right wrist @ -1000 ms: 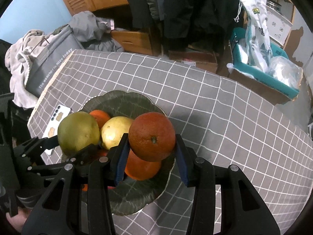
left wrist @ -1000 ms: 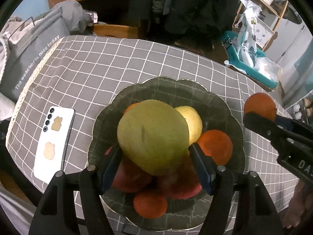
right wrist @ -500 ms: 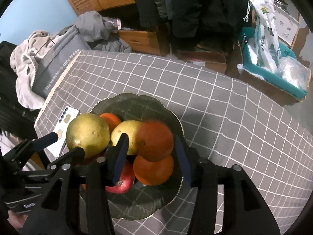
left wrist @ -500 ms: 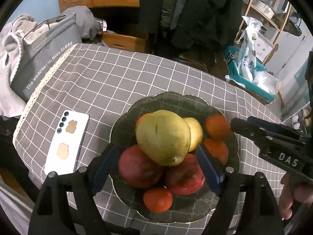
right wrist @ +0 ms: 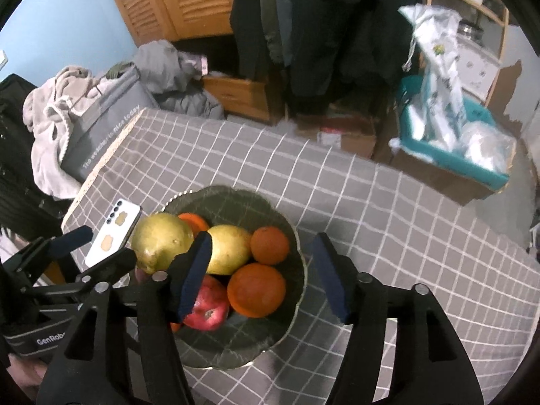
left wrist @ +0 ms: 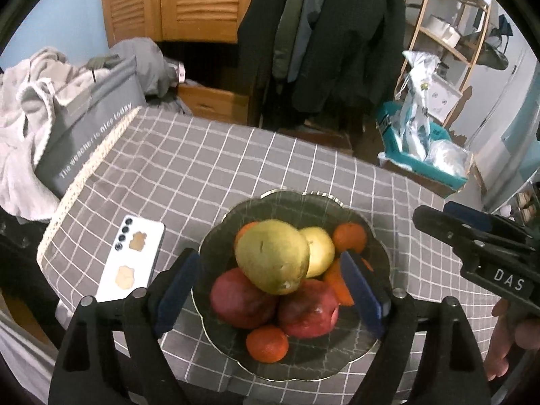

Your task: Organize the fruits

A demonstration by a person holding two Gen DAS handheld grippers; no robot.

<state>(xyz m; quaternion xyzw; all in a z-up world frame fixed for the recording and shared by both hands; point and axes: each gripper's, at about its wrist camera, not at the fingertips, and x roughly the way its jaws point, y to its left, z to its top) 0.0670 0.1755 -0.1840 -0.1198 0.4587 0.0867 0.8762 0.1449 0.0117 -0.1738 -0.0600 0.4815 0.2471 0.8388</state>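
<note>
A dark scalloped bowl (left wrist: 297,202) (right wrist: 229,202) sits on the grey checked tablecloth (left wrist: 219,158), piled with fruit. A large green-yellow fruit (left wrist: 271,260) (right wrist: 162,241) lies on top of two red apples (left wrist: 241,298). Beside it are a yellow fruit (left wrist: 319,251) (right wrist: 229,249) and several oranges (left wrist: 349,236) (right wrist: 256,290). My left gripper (left wrist: 270,288) (right wrist: 104,244) hangs above the pile. Its jaws are opening, and the pads stand clear of the fruit. My right gripper (right wrist: 262,275) (left wrist: 472,246) hovers over the bowl's right side. Its jaws are also opening, with nothing gripped.
A white phone (left wrist: 130,263) (right wrist: 113,233) lies left of the bowl, near the table's left edge. A grey bag (left wrist: 91,128) with clothes stands beyond that edge. A teal box (left wrist: 425,165) of bags sits on the floor at the right. Coats hang behind.
The left gripper let go of the green-yellow fruit, and the right let go of an orange. Both fruits now rest in the bowl. Both grippers opened and rose.
</note>
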